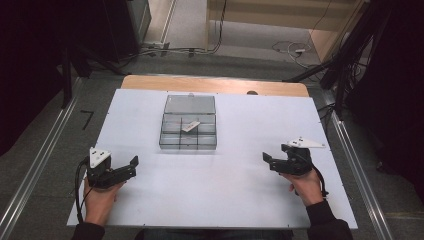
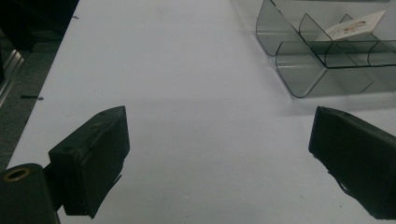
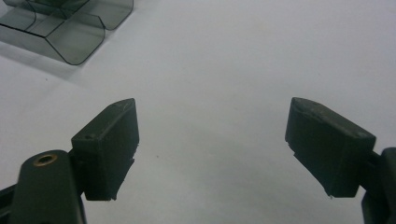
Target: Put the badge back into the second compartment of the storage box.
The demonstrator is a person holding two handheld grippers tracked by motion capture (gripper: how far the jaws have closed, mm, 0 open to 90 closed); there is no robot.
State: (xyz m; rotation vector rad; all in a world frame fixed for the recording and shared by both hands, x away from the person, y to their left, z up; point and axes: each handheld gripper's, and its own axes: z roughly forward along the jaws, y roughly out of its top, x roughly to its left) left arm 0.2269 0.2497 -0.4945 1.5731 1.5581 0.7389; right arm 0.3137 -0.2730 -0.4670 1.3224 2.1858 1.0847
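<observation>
Right claw (image 1: 270, 161) open, well apart from the clear box (image 1: 189, 131).

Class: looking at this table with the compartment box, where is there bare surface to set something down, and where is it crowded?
Bare board lies between the left gripper and the right gripper, in front of the clear compartment box. Strips either side of the box are also free. The box is the crowded spot: dividers, its lid laid open behind it, and a white card inside.

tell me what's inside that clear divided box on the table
The divided box is smoky clear plastic with several compartments. One small white card lies tilted across a divider near the middle. The other compartments look empty. The card's faint print is too small to read.
</observation>
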